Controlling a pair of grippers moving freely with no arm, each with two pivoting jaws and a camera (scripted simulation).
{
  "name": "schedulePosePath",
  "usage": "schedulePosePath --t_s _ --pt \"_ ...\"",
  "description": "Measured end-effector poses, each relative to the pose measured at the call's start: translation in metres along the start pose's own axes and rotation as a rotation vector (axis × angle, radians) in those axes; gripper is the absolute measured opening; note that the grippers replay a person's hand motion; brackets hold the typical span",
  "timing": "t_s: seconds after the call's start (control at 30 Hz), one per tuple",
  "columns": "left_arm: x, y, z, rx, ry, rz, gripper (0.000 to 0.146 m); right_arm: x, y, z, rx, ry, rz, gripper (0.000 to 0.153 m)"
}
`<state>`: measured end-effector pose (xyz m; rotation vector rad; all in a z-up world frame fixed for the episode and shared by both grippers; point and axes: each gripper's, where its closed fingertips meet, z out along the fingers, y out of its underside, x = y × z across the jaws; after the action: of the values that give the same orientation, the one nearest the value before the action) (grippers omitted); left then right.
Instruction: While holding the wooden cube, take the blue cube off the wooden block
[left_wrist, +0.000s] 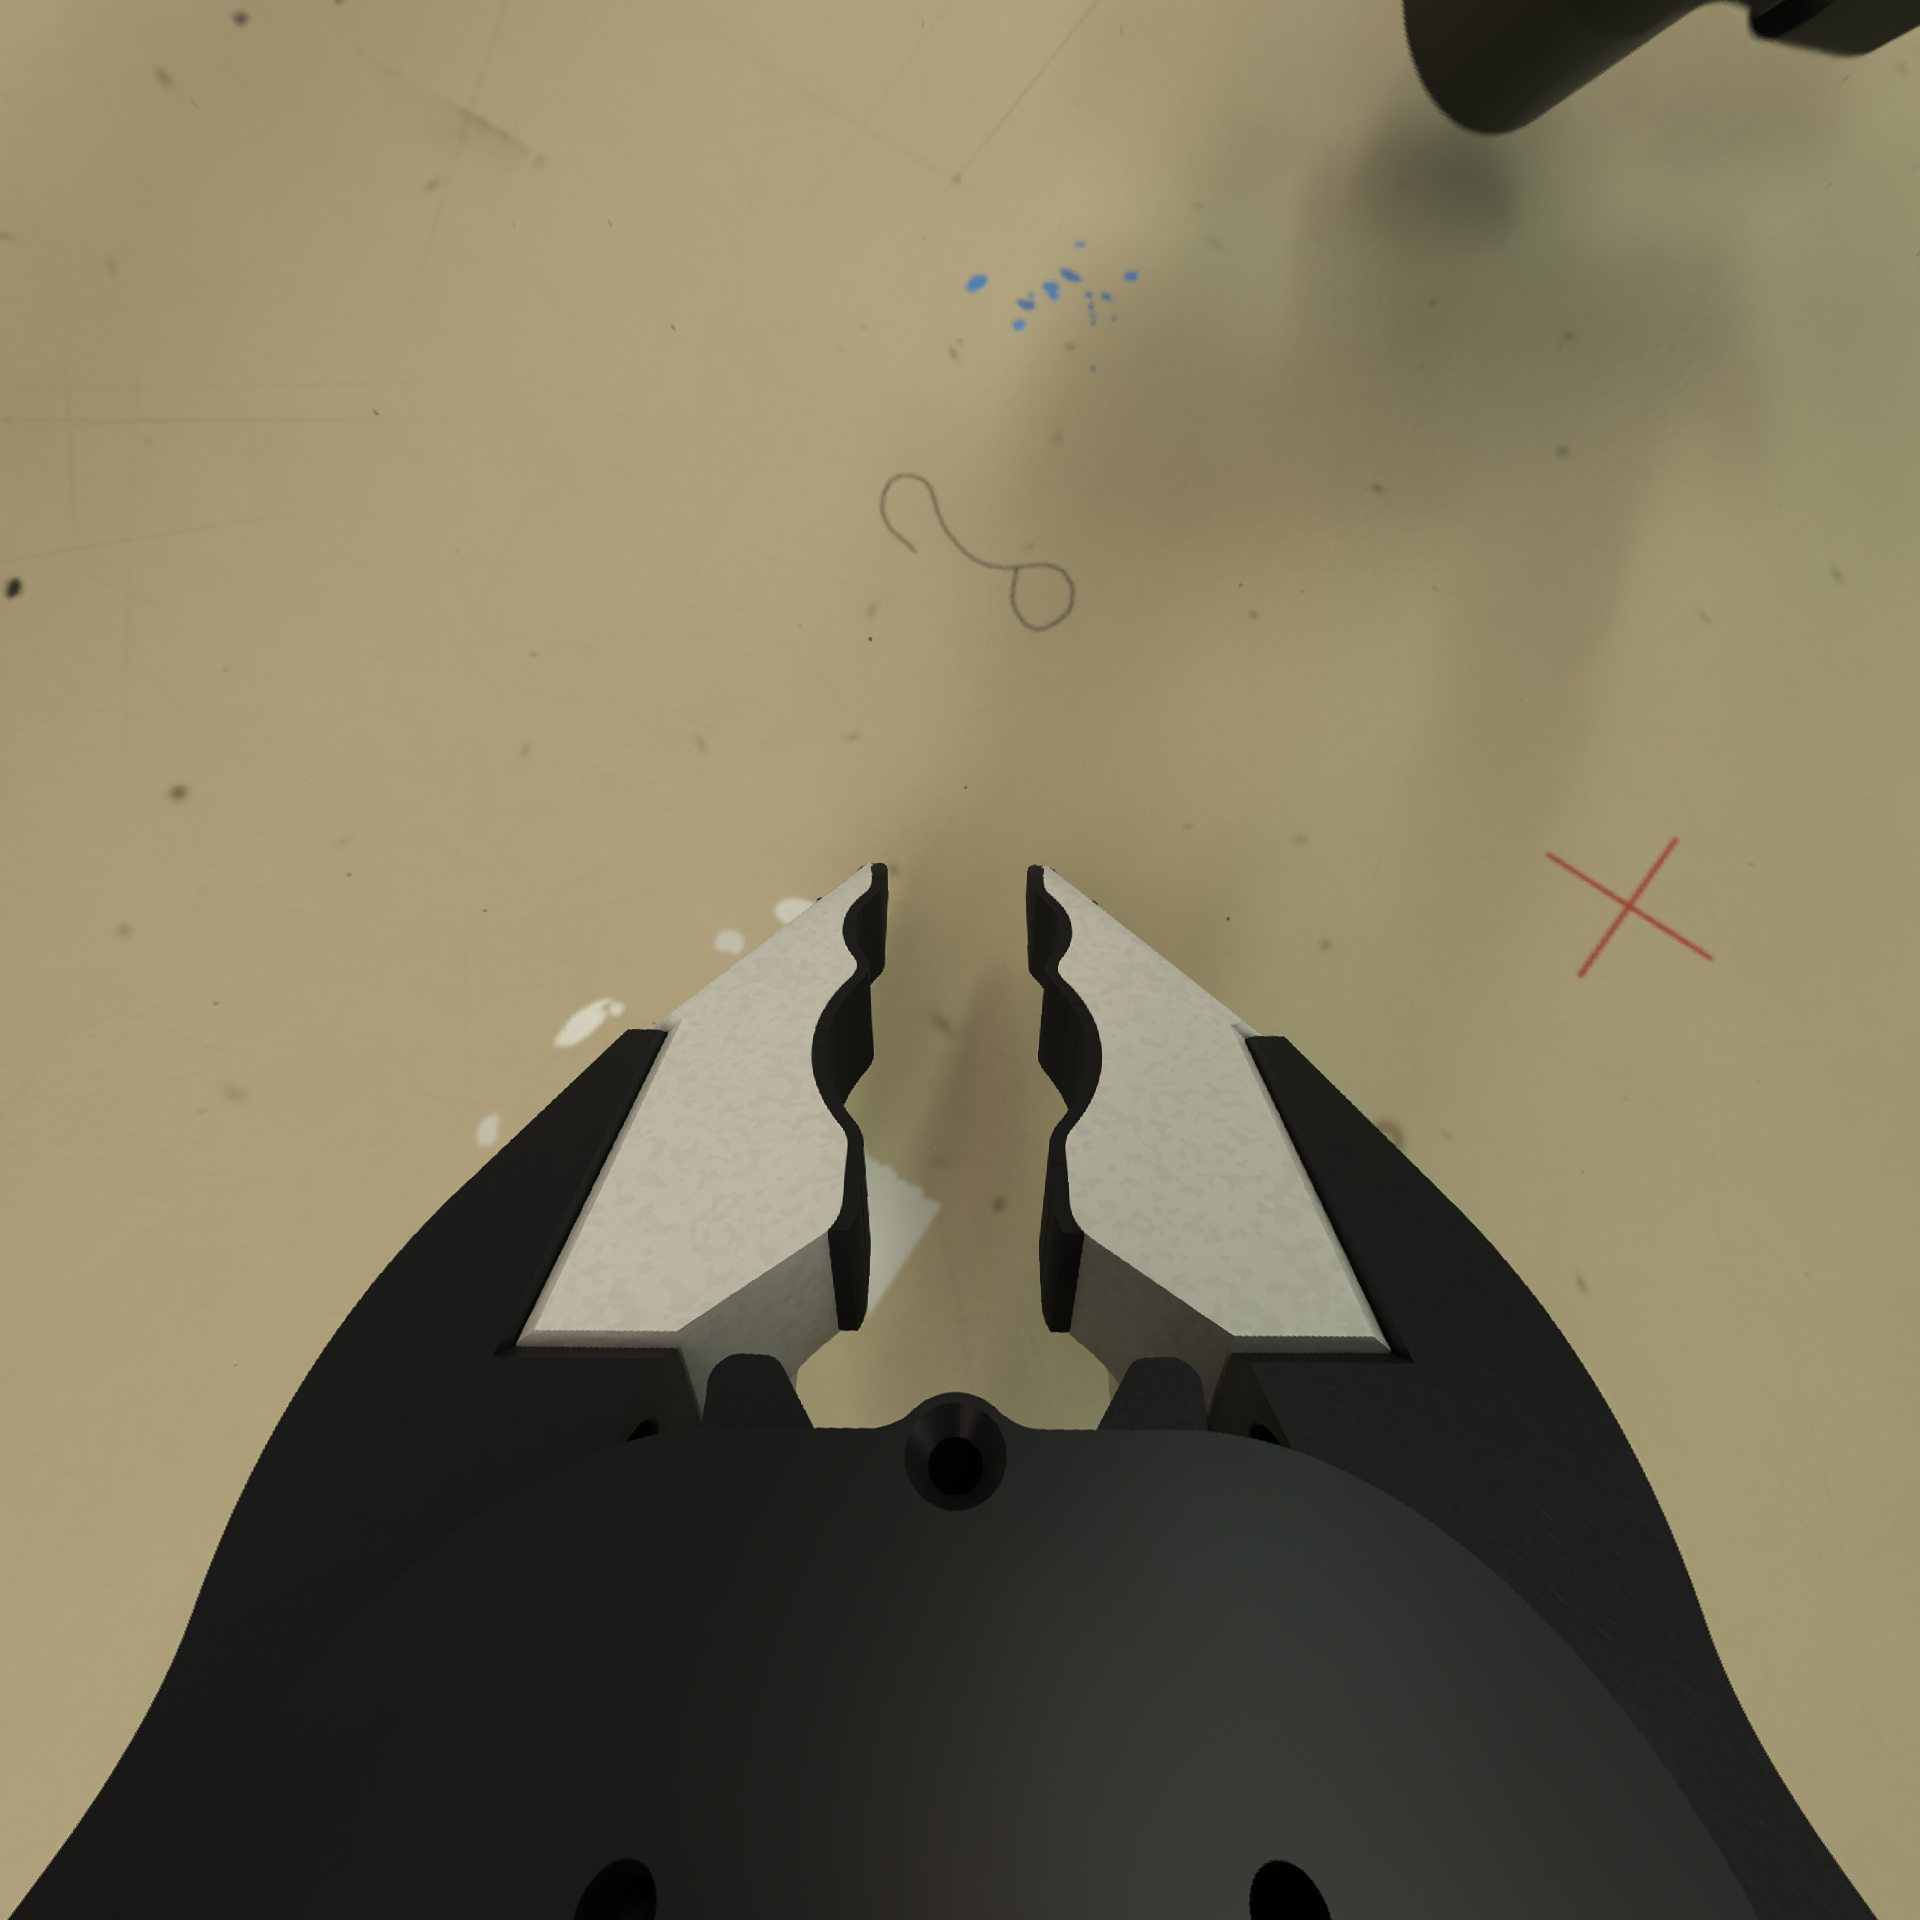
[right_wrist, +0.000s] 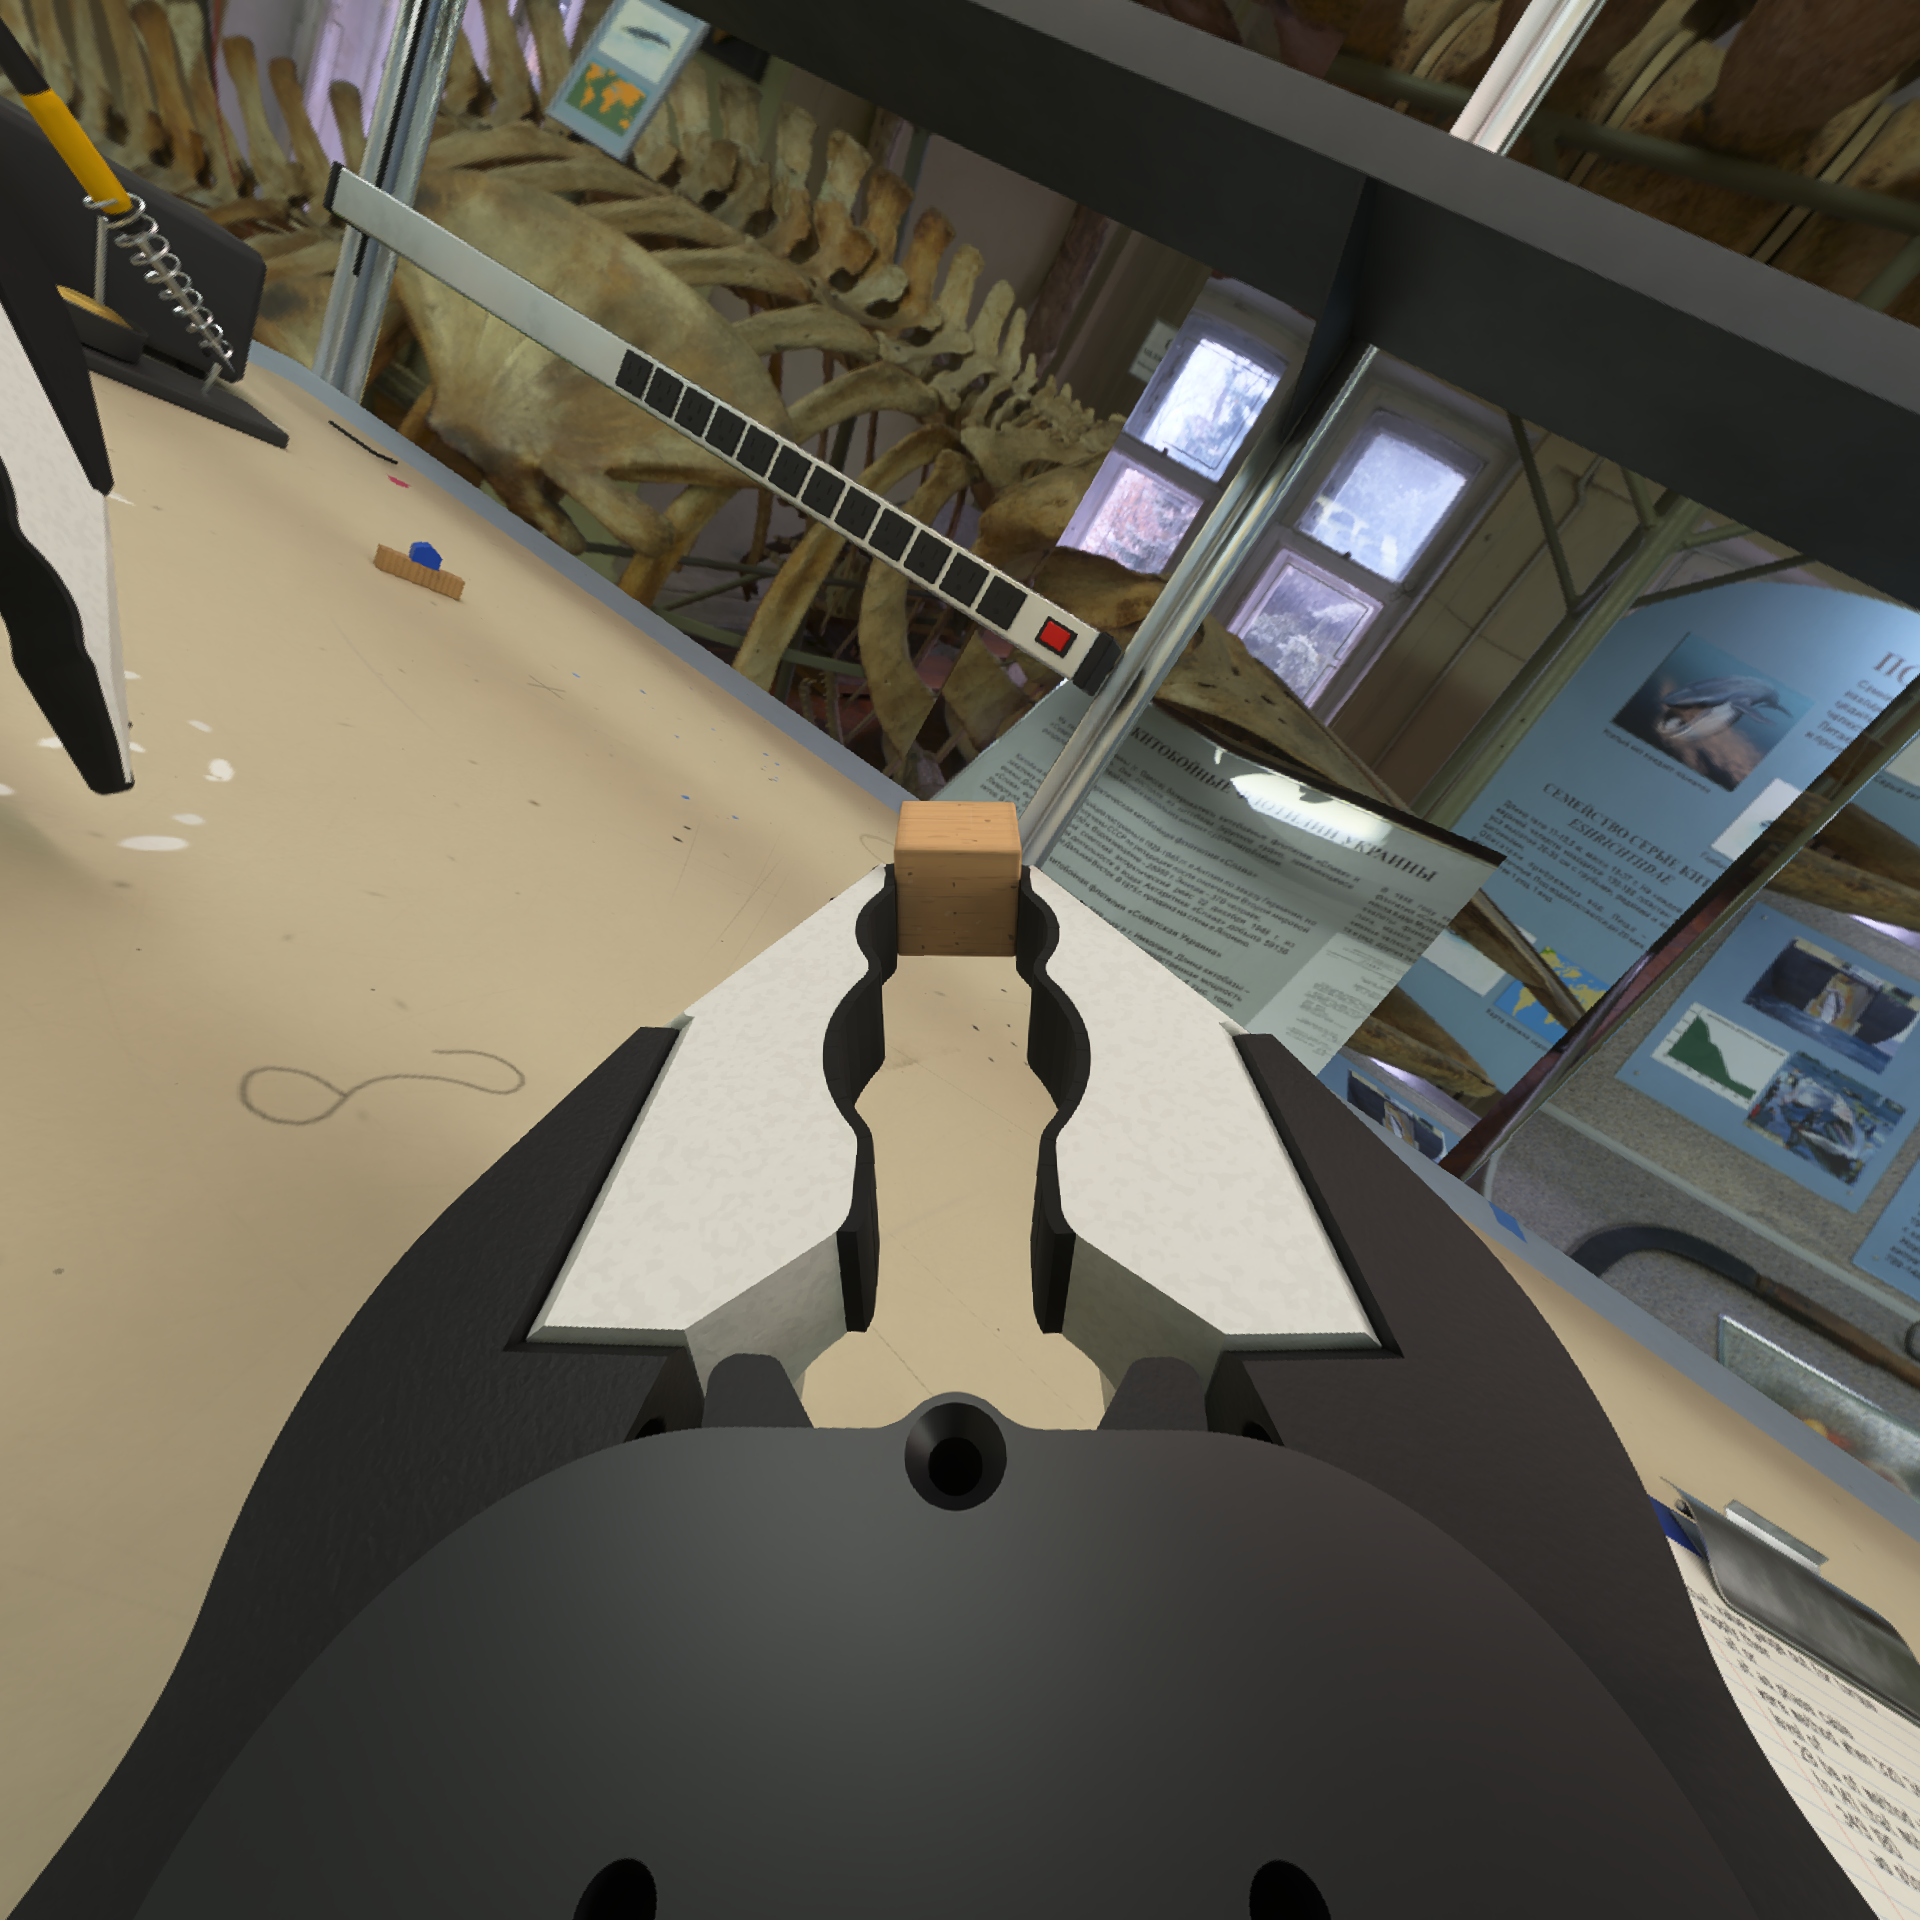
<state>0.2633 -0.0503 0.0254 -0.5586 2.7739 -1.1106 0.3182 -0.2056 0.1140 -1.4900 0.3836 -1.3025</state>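
My right gripper (right_wrist: 956, 885) is shut on the wooden cube (right_wrist: 956, 862) at its fingertips and holds it above the beige table (right_wrist: 312, 935). Far off at the upper left of the right wrist view, the small blue cube (right_wrist: 424, 554) sits on top of the flat wooden block (right_wrist: 421, 574). My left gripper (left_wrist: 956, 878) points down at the bare table (left_wrist: 416, 520), its jaws a little apart with nothing between them. One of its fingers (right_wrist: 62, 623) shows at the left edge of the right wrist view. Neither block nor blue cube shows in the left wrist view.
A black stand with a metal spiral (right_wrist: 166, 281) stands at the table's far left corner. A long power strip (right_wrist: 727, 436) hangs over the far edge. A clipboard with paper (right_wrist: 1808, 1704) lies at the near right. The right gripper's black body (left_wrist: 1517, 62) shows top right in the left wrist view.
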Motion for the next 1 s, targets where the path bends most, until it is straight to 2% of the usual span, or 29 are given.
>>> schedulePosePath --t_s 0.23,0.57,0.73,0.8,0.87,0.93,1.0 --pt "-0.014 -0.005 -0.045 0.161 -0.047 -0.015 0.028 0.002 -0.001 -0.002 0.005 0.007 0.012 0.021" --pt "-0.095 0.056 -0.177 0.349 -0.499 -0.175 0.030 0.012 0.002 -0.003 -0.011 0.052 0.016 0.021" --pt "-0.139 0.080 -0.236 0.415 -0.671 -0.245 0.033 0.025 0.008 -0.004 -0.044 0.120 0.025 0.021" --pt "-0.156 0.074 -0.251 0.447 -0.658 -0.240 0.033 0.032 0.011 -0.004 -0.057 0.157 0.039 0.021" --pt "-0.181 0.057 -0.257 0.410 -0.630 -0.226 0.033 0.038 0.014 -0.004 -0.068 0.188 0.050 0.021" --pt "-0.205 0.035 -0.250 0.301 -0.551 -0.210 0.033 0.041 0.016 -0.002 -0.079 0.204 0.046 0.021" --pt "-0.229 0.021 -0.232 0.123 -0.452 -0.215 0.033 0.040 0.017 -0.001 -0.090 0.205 0.023 0.021"
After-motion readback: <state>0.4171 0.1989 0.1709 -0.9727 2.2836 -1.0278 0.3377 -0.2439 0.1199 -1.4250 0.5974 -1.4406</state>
